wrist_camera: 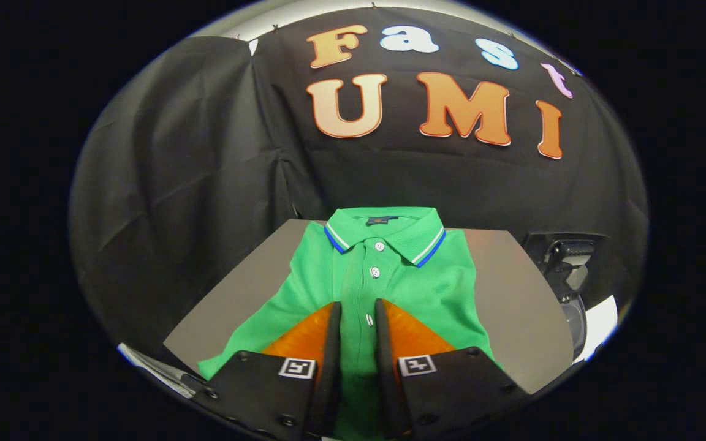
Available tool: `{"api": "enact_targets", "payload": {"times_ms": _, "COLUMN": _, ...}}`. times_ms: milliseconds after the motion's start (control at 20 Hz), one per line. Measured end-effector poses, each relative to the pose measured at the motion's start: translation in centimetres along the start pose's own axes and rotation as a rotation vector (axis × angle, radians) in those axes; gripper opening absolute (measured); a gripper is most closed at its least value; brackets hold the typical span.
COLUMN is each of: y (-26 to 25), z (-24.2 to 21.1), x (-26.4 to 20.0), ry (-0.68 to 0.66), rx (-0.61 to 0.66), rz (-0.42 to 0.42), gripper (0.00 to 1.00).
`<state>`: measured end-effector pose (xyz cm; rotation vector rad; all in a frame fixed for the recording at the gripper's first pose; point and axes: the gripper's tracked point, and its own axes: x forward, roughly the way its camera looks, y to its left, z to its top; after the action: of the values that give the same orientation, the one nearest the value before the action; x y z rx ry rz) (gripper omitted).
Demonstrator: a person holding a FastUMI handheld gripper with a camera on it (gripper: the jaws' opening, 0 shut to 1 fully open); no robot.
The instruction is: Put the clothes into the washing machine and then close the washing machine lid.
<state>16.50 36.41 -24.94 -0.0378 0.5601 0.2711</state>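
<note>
- Right now the green polo shirt (390,275) lies flat and face up on the grey table (512,288), collar at 12 o'clock from the fingers, buttoned placket running straight back toward them.
- Hovering over the lower half of the shirt, the gripper (358,324) has its fingers parted by only a narrow gap, with the placket and one button showing between them; whether any cloth is pinched I cannot tell, so I would call it nearly closed and not clearly grasping.
- At about 3 o'clock, past the table's edge, stands a dark device (567,269); whether it belongs to the washing machine I cannot tell.
- Judging by this, the shirt is not yet lifted, and loading and lid closing remain.
- Risk: such a narrow gap may catch only the top layer or the placket, so the shirt could slide free when raised.
- Risk: a flat, spread garment will trail, and a sleeve or hem may drag off the table or snag on the device at 3 o'clock.
</note>
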Motion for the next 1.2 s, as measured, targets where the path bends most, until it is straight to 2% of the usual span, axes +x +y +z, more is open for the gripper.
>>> {"api": "enact_targets", "payload": {"times_ms": 150, "y": -0.1, "z": 0.4, "x": -0.6, "ry": -0.029, "rx": 0.047, "rz": 0.038, "gripper": 0.20}}
{"api": "enact_targets", "payload": {"times_ms": 200, "y": -0.1, "z": 0.3, "x": -1.0, "ry": -0.040, "rx": 0.050, "rz": 0.061, "gripper": 0.17}}
{"api": "enact_targets", "payload": {"times_ms": 400, "y": -1.3, "z": 3.2, "x": -3.7, "ry": -0.171, "rx": 0.113, "rz": 0.115, "gripper": 0.16}}
{"api": "enact_targets", "payload": {"times_ms": 800, "y": -3.5, "z": 8.1, "x": -10.9, "ry": -0.352, "rx": 0.052, "rz": 0.229, "gripper": 0.16}}
{"api": "enact_targets", "payload": {"times_ms": 1050, "y": -8.6, "z": 11.6, "x": -15.7, "ry": -0.443, "rx": 0.007, "rz": 0.304, "gripper": 0.16}}
{"api": "enact_targets", "payload": {"times_ms": 1200, "y": -13.6, "z": 13.1, "x": -18.6, "ry": -0.488, "rx": 0.016, "rz": 0.339, "gripper": 0.16}}
